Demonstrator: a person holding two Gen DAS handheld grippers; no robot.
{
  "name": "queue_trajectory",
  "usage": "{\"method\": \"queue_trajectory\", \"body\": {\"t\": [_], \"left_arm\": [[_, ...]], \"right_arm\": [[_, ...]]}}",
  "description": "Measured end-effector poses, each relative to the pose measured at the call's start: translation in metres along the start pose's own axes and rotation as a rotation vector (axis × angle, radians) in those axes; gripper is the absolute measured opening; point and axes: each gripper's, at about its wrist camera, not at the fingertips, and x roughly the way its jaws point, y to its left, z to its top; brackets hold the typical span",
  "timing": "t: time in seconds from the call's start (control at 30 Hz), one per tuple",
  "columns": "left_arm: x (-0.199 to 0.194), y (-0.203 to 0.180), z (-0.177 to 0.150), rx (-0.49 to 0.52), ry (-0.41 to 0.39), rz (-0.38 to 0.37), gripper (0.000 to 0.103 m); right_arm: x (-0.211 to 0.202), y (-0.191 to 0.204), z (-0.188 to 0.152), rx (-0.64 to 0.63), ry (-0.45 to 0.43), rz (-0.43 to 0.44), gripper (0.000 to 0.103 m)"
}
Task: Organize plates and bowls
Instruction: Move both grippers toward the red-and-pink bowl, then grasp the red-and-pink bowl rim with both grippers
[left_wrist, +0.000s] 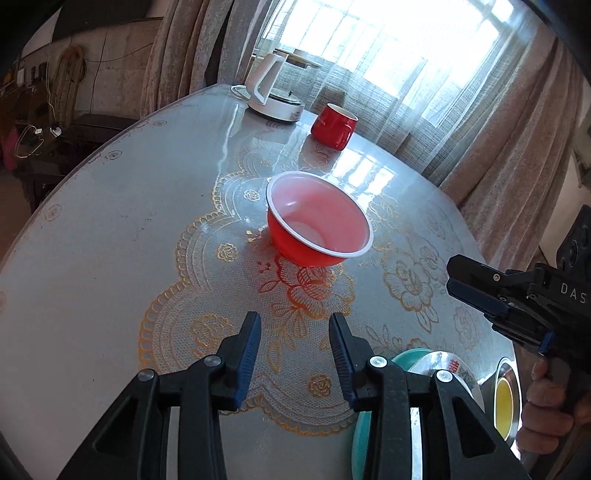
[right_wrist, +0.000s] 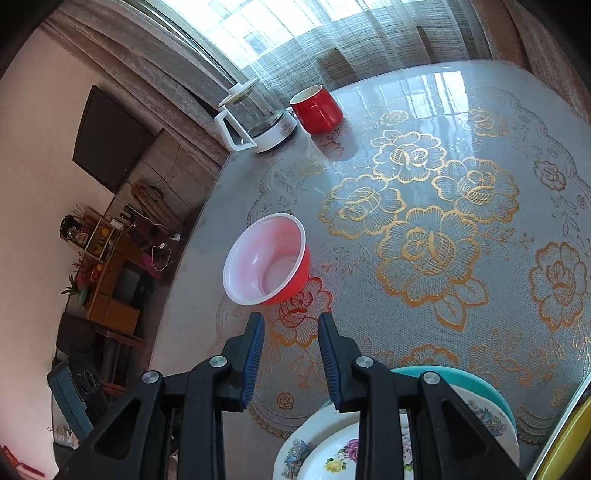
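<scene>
Curtained window behind; round desk (left_wrist: 110, 229) under a glossy lace-pattern cover, kettle (left_wrist: 273, 88) and red mug (left_wrist: 334, 125) at the far edge. Red bowl (left_wrist: 319, 225) stands upright mid-desk, alone, straight ahead of both claws and clear of them. Left claw (left_wrist: 293, 354): jaws partly open, nothing between them, pitched downward, lined up on the bowl. Right claw (right_wrist: 291, 358): jaws also partly apart, empty, angled down; bowl sits ahead and slightly left of it. Neither looks clearly nearer. Stacked plates (right_wrist: 369, 443) lie near, beneath the right claw.
</scene>
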Motion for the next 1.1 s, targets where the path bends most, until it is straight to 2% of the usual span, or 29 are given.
{"method": "queue_trajectory", "body": {"t": [0.13,0.23,0.43,0.67,0.8,0.97,1.1], "left_arm": [[0.005,0.012,0.011,-0.05,0.006,-0.002,0.04],[0.007,0.02,0.019,-0.071,-0.011,-0.049,0.039],[0.017,0.03,0.04,-0.116,-0.017,-0.09,0.038],[0.033,0.031,0.063,-0.13,-0.023,-0.083,0.037],[0.044,0.031,0.075,-0.133,-0.014,-0.057,0.031],[0.065,0.029,0.085,-0.157,0.025,-0.026,0.03],[0.08,0.027,0.084,-0.148,0.051,-0.023,0.015]], "right_arm": [[0.018,0.011,0.011,-0.014,-0.002,0.001,0.03],[0.033,0.012,0.018,-0.01,0.006,-0.011,0.03],[0.056,0.006,0.027,0.027,0.022,-0.038,0.03],[0.07,0.001,0.04,0.05,0.021,-0.068,0.028],[0.08,0.001,0.046,0.048,0.029,-0.071,0.025],[0.093,0.002,0.051,0.059,0.043,-0.083,0.021],[0.1,0.005,0.051,0.04,0.058,-0.103,0.013]]}}
